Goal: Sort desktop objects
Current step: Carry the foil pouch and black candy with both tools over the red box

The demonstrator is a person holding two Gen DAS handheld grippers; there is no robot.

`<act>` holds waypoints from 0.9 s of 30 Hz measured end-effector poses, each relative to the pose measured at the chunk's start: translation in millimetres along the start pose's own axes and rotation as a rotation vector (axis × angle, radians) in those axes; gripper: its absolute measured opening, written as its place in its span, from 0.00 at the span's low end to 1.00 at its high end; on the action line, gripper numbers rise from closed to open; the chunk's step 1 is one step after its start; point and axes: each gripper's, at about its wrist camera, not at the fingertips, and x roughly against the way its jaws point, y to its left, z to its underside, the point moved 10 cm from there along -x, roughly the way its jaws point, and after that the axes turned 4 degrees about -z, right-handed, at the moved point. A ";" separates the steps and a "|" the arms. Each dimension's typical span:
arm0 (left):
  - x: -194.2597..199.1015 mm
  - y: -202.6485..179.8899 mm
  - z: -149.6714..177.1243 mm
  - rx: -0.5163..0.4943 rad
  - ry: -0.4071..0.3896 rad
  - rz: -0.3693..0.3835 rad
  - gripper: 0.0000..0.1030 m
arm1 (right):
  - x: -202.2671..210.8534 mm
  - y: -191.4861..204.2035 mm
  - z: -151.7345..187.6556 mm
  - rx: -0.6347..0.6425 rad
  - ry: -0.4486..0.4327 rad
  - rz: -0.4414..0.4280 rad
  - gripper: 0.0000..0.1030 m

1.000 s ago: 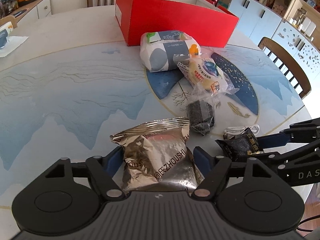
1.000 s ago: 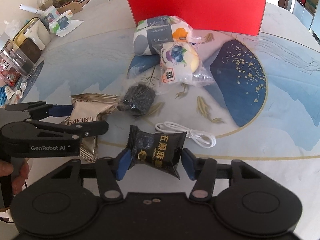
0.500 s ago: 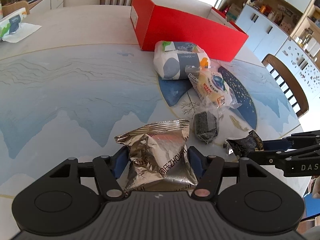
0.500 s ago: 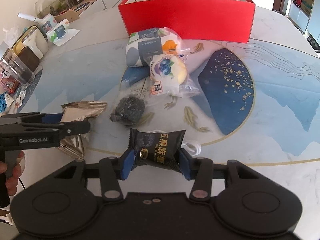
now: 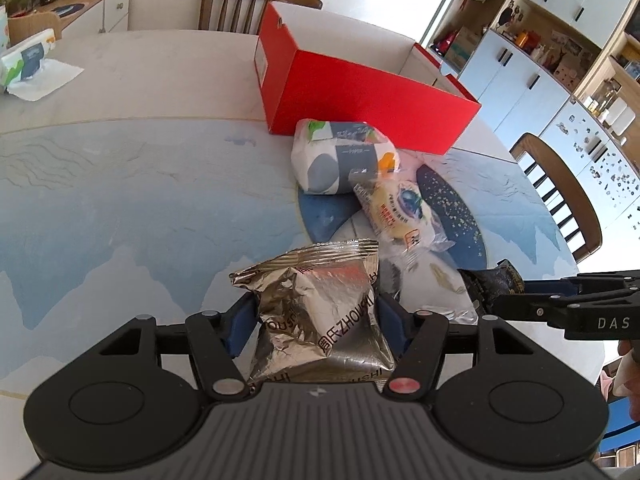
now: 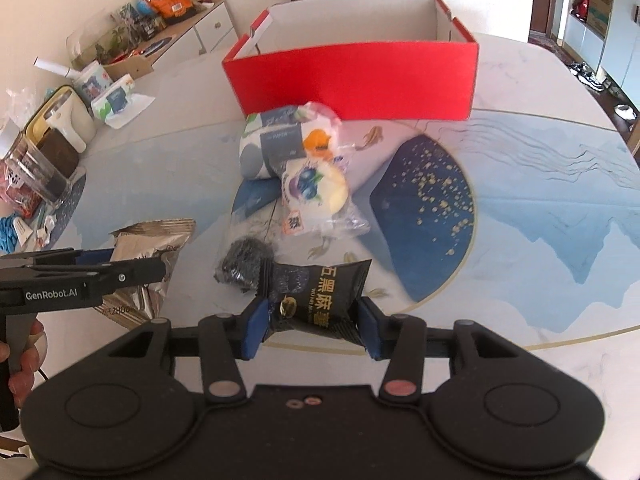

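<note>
Left claw (image 5: 316, 316): clamped on the crinkled silver foil snack bag (image 5: 320, 304), which is squeezed between both blue pads and clear of the desk (image 5: 120, 184).
Right claw (image 6: 310, 320): gripping the small black foil sachet with white lettering (image 6: 320, 292) by its sides, also raised.
Destination: open red cardboard box (image 6: 352, 76) at the far side, seemingly empty.
Still to sort: patterned tissue pack (image 6: 276, 140), clear-wrapped round bun (image 6: 312, 192), dark scouring ball (image 6: 244, 264).
Risk, slipping: slick foil may slide out if either grip slackens.
Risk, collision: the two claws travel close together and could knock each other, or the bags could catch the box's near wall.
</note>
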 end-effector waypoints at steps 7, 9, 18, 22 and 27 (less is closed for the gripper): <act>5.8 -13.7 -14.7 -0.026 -0.020 0.016 0.62 | 17.1 -10.6 -17.4 -0.017 -0.050 0.003 0.46; 6.5 -17.1 -21.5 -0.036 -0.028 0.013 0.62 | 22.0 -13.9 -25.7 -0.018 -0.069 0.001 0.46; 14.4 -38.8 -72.5 -0.071 -0.099 0.046 0.62 | 37.9 -31.8 -81.9 -0.008 -0.148 0.024 0.46; 15.2 -48.6 -100.5 -0.063 -0.117 0.078 0.62 | 44.0 -35.1 -104.3 0.007 -0.178 0.027 0.46; 20.0 -63.3 -138.2 -0.083 -0.163 0.097 0.62 | 49.6 -36.5 -133.7 0.020 -0.216 0.024 0.46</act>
